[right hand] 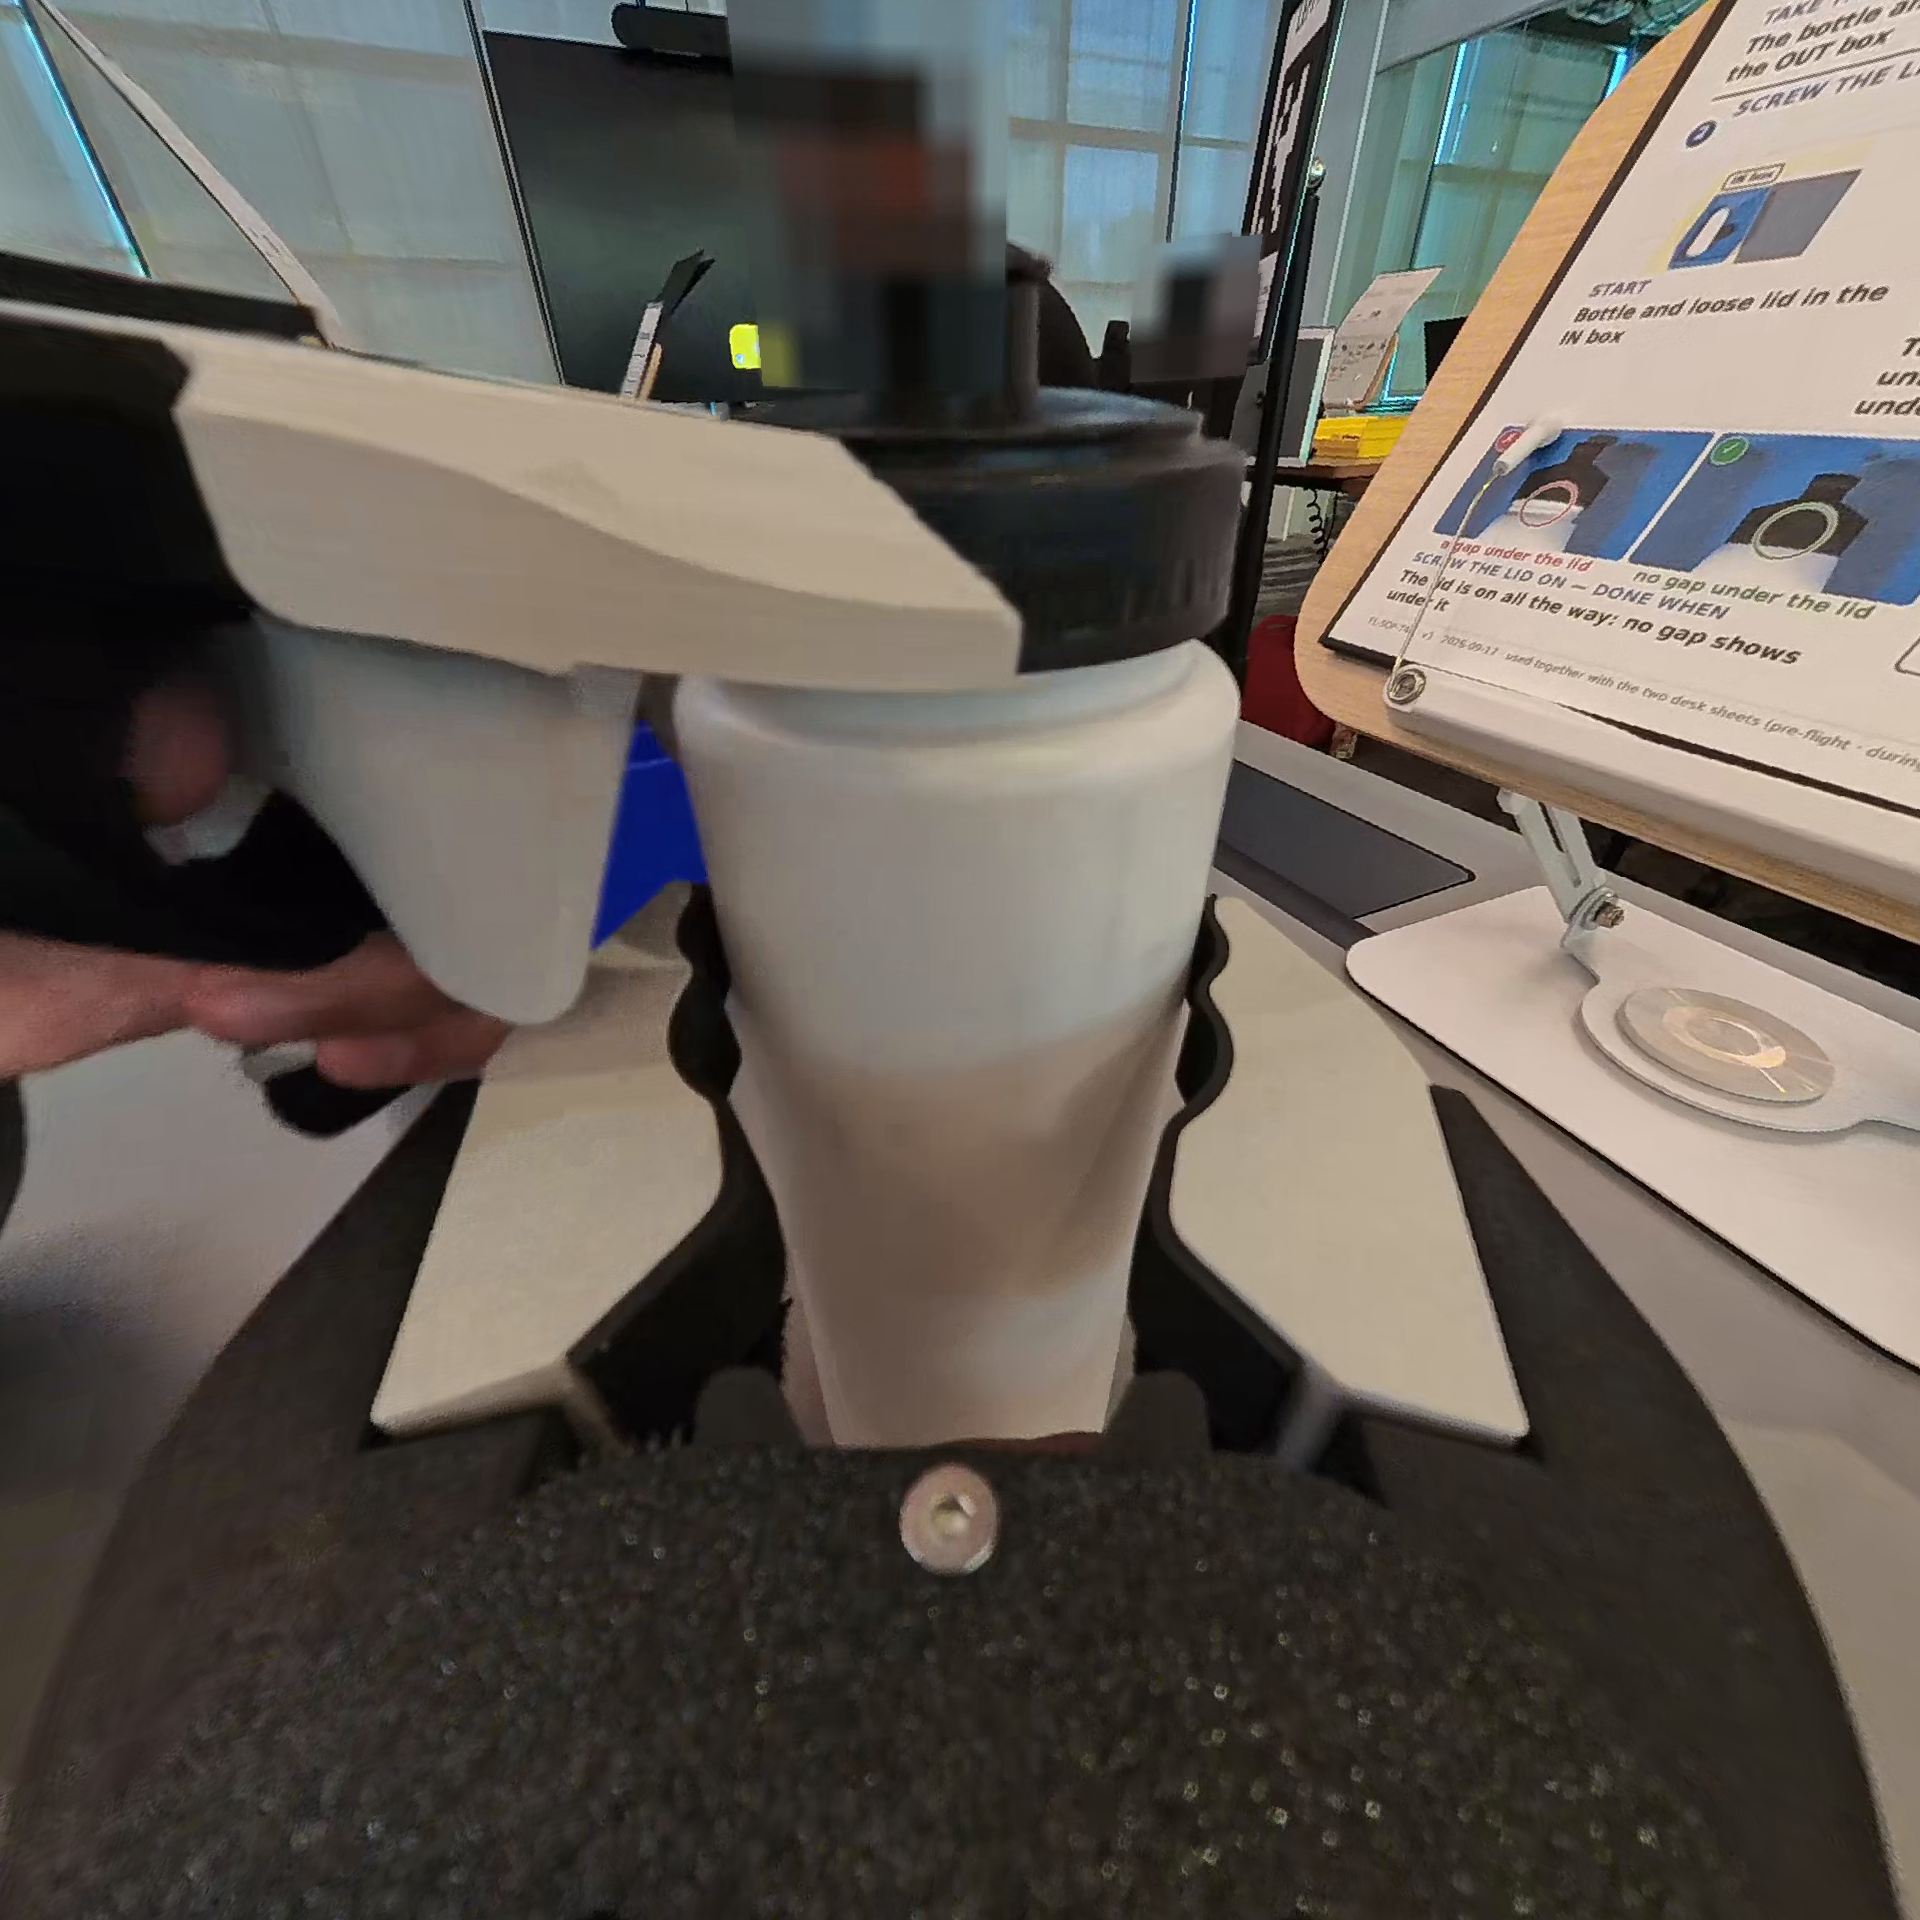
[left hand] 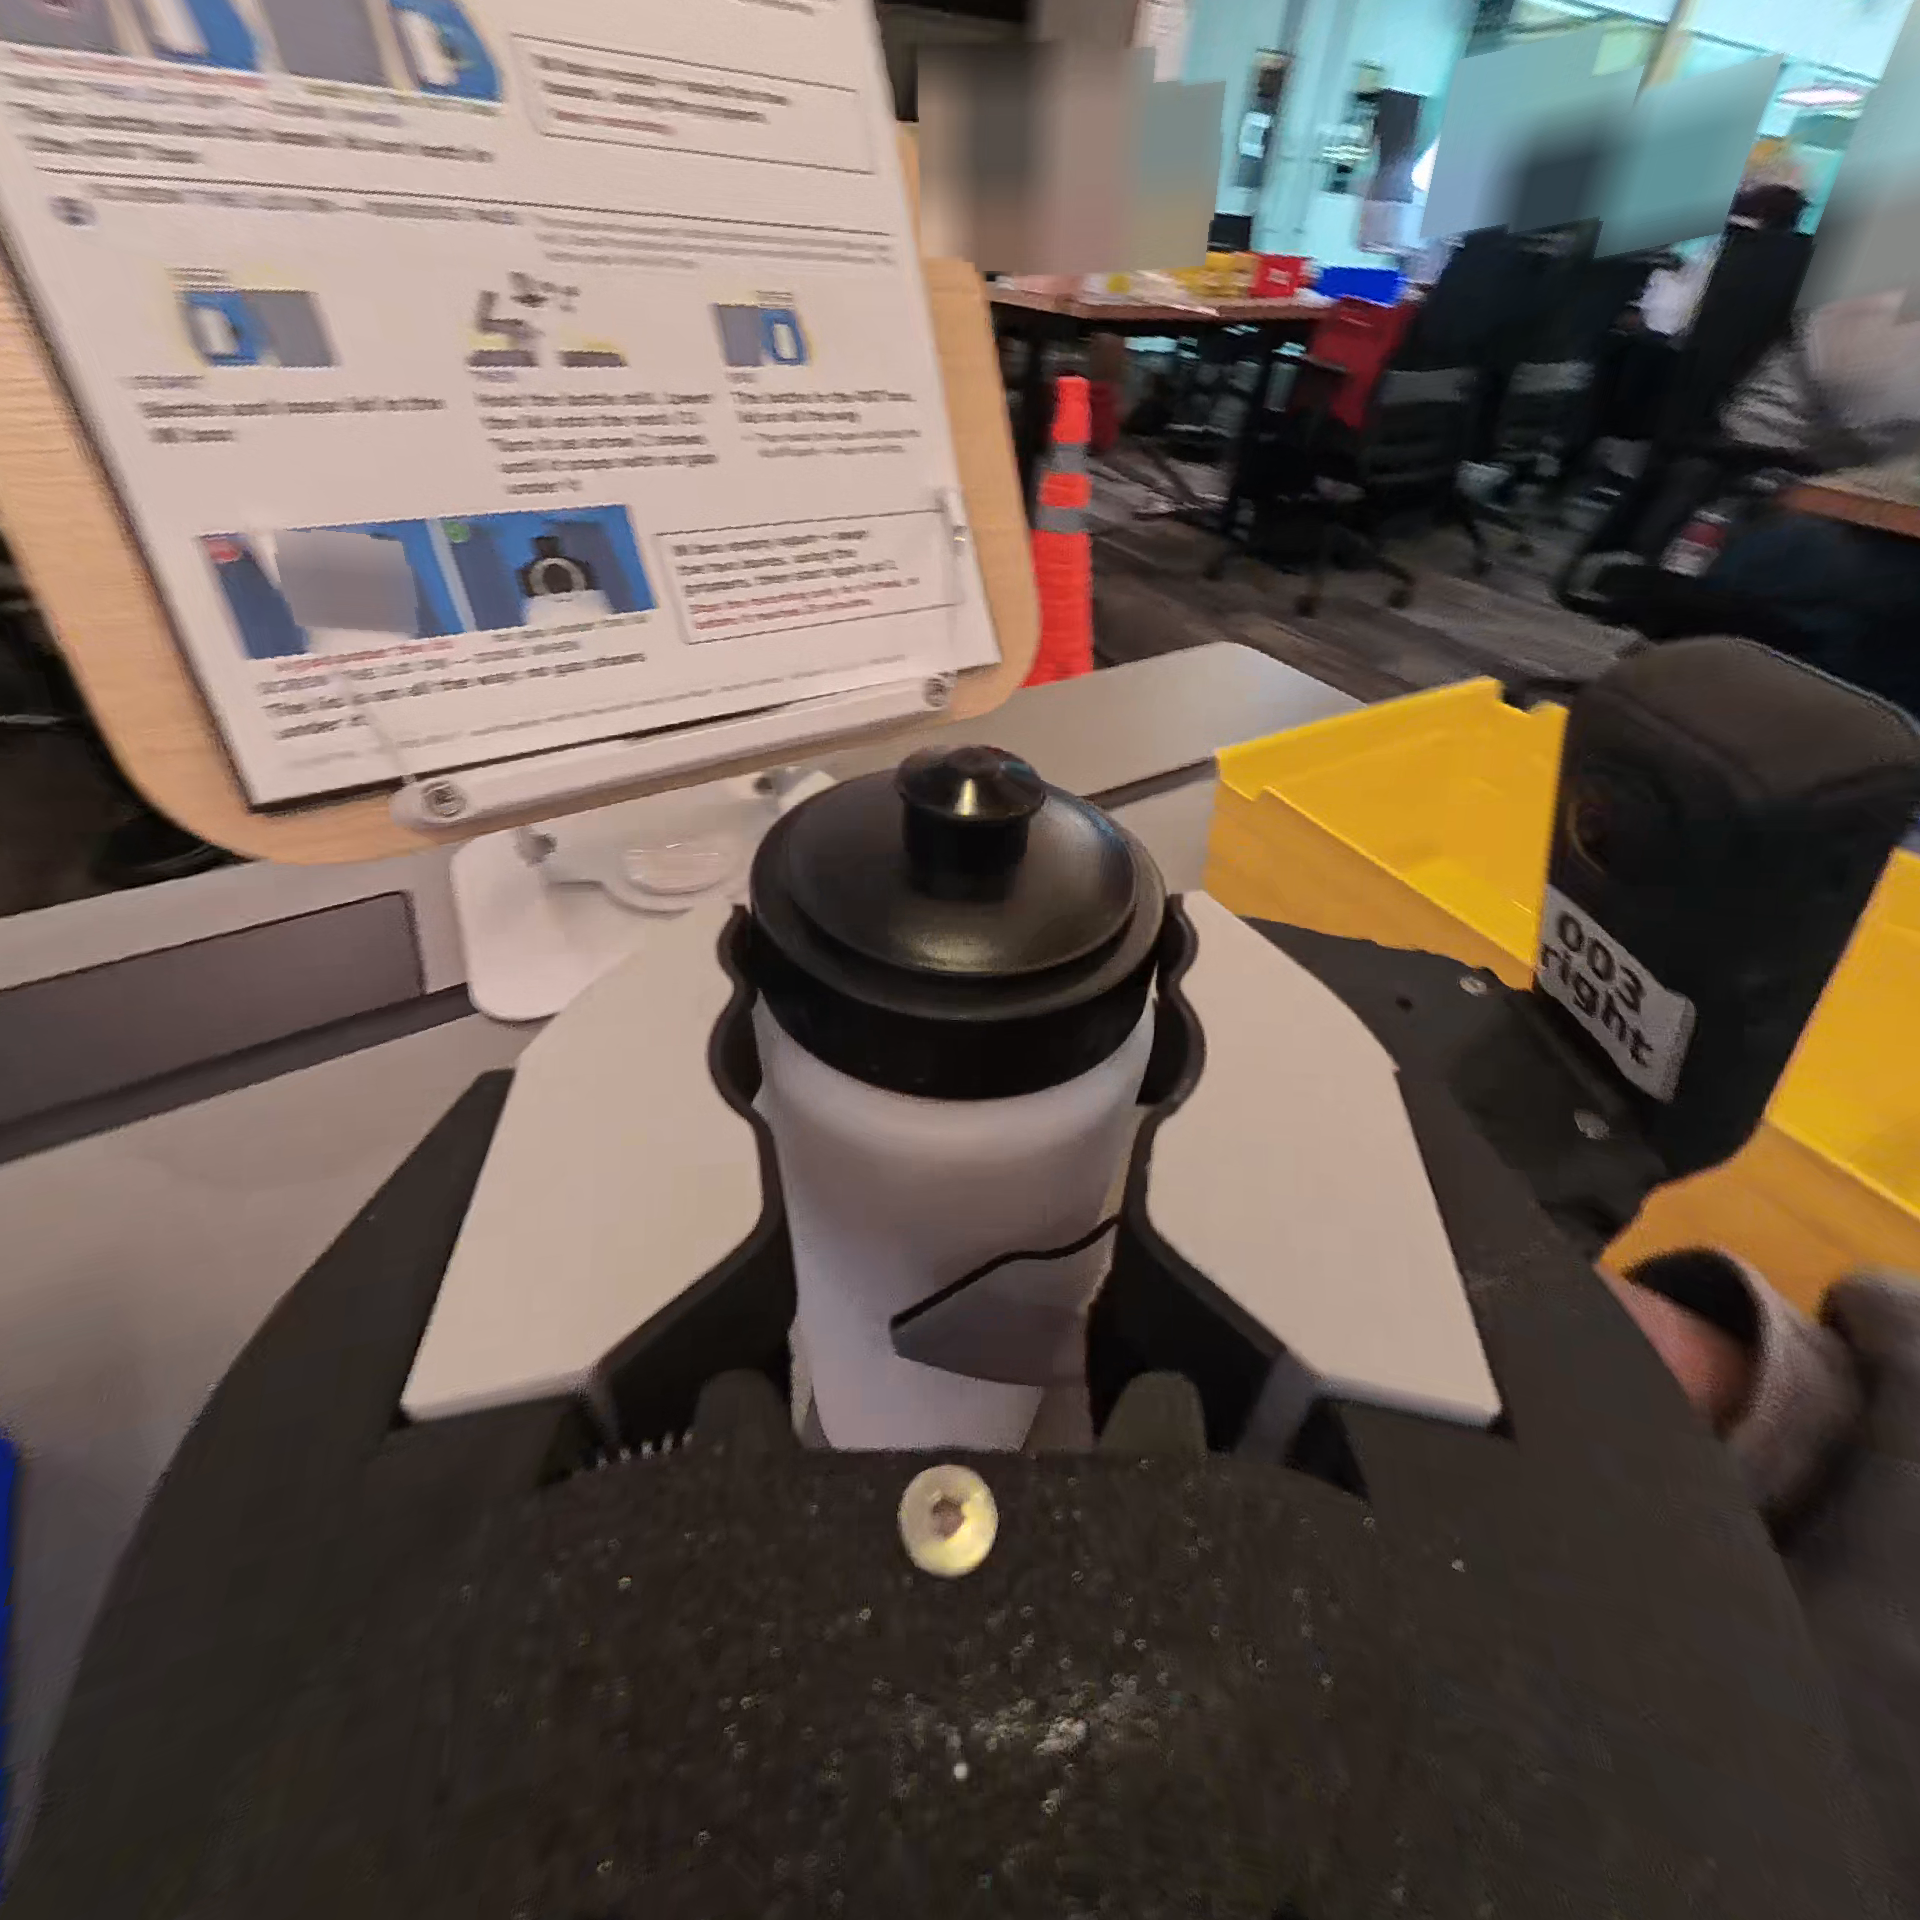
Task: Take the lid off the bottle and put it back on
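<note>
Left wrist view: the left tool (left hand: pixel 951 997) is clamped on the black lid (left hand: pixel 951 925) of the white bottle (left hand: pixel 940 1195), its dark inner pads hugging the ribbed rim from both sides. The bottle stands upright between the fingers, lid seated on the neck. The right tool's camera block (left hand: pixel 1704 894) sits off to the side, with yellow bins (left hand: pixel 1382 821) behind it and an instruction sheet on a stand (left hand: pixel 499 395) at the back of the table (left hand: pixel 1174 707).

Right wrist view: the right tool (right hand: pixel 951 1039) is closed on the bottle (right hand: pixel 956 935) body, lower down, wavy pads pressed to both sides. The left tool (right hand: pixel 582 540) comes in from the side, over the lid (right hand: pixel 1101 520). I see no gap under the lid, though it's blurry.

My take on the step: it's a twist. Keep the right tool firm and still, and turn the left one level around the bottle's axis. Tilt it and the thread probably binds or the pads slip on the ribs.
</note>
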`<action>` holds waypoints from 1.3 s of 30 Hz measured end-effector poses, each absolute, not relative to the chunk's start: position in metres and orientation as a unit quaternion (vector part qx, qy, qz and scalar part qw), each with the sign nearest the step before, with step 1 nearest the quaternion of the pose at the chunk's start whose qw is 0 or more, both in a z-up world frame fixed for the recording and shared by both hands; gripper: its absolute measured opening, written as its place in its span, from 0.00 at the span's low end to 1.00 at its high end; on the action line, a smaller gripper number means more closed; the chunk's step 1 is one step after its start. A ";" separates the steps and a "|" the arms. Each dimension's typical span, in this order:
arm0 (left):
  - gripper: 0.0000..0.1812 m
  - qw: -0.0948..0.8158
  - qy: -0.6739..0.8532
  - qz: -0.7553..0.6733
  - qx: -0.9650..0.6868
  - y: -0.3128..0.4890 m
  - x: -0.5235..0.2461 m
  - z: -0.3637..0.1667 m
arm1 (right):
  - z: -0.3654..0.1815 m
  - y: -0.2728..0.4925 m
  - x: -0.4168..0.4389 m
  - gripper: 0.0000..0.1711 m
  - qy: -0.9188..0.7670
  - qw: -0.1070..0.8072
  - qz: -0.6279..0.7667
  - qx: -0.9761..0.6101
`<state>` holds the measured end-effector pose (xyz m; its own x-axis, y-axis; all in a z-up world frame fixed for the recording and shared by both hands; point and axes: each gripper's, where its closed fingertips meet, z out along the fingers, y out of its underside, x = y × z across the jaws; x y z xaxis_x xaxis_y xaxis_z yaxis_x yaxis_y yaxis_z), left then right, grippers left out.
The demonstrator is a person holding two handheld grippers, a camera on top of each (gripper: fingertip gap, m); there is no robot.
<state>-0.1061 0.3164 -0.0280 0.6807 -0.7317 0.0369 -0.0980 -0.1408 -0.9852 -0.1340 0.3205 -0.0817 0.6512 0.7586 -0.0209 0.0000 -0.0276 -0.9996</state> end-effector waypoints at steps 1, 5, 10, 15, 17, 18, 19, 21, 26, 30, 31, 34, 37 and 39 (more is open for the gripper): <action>0.40 0.574 0.318 -0.283 -0.699 0.315 -0.106 -0.028 | -0.082 0.320 -0.134 0.49 -0.291 0.634 0.300 -0.651; 0.40 0.516 0.403 -0.326 -0.682 0.311 -0.104 -0.030 | -0.081 0.320 -0.134 0.49 -0.292 0.635 0.302 -0.648; 0.40 0.445 0.480 -0.359 -0.665 0.308 -0.105 -0.033 | -0.081 0.320 -0.134 0.49 -0.294 0.639 0.314 -0.638; 0.40 0.390 0.572 -0.394 -0.605 0.306 -0.105 -0.033 | -0.081 0.321 -0.134 0.49 -0.294 0.639 0.313 -0.638; 0.40 0.361 0.608 -0.411 -0.575 0.305 -0.105 -0.034 | -0.081 0.321 -0.134 0.49 -0.292 0.639 0.314 -0.638; 0.40 0.346 0.626 -0.418 -0.560 0.304 -0.106 -0.034 | -0.081 0.321 -0.134 0.49 -0.293 0.640 0.313 -0.638; 0.40 0.331 0.643 -0.425 -0.543 0.304 -0.107 -0.034 | -0.081 0.321 -0.134 0.49 -0.293 0.640 0.313 -0.638; 0.41 0.301 0.675 -0.443 -0.507 0.302 -0.108 -0.035 | -0.081 0.321 -0.135 0.49 -0.294 0.639 0.314 -0.637; 0.41 0.225 0.738 -0.486 -0.411 0.298 -0.115 -0.035 | -0.081 0.319 -0.139 0.49 -0.298 0.636 0.321 -0.635; 0.39 0.162 0.777 -0.502 -0.343 0.300 -0.120 -0.035 | -0.081 0.318 -0.138 0.49 -0.299 0.636 0.323 -0.633; 0.39 0.151 0.785 -0.504 -0.328 0.302 -0.121 -0.035 | -0.081 0.318 -0.138 0.49 -0.300 0.636 0.323 -0.634; 0.38 0.130 0.799 -0.507 -0.297 0.305 -0.120 -0.035 | -0.081 0.319 -0.137 0.49 -0.295 0.635 0.323 -0.637; 0.38 0.129 0.804 -0.504 -0.289 0.304 -0.120 -0.035 | -0.081 0.319 -0.136 0.49 -0.296 0.634 0.321 -0.638; 0.39 0.137 0.798 -0.503 -0.304 0.303 -0.121 -0.034 | -0.081 0.319 -0.137 0.49 -0.297 0.634 0.319 -0.639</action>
<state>-0.1207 0.3027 -0.0342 -0.7776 -0.6227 0.0864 -0.3465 0.3099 -0.8854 -0.1367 0.3194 -0.0808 0.6206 0.7835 -0.0307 -0.0242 -0.0200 -0.9995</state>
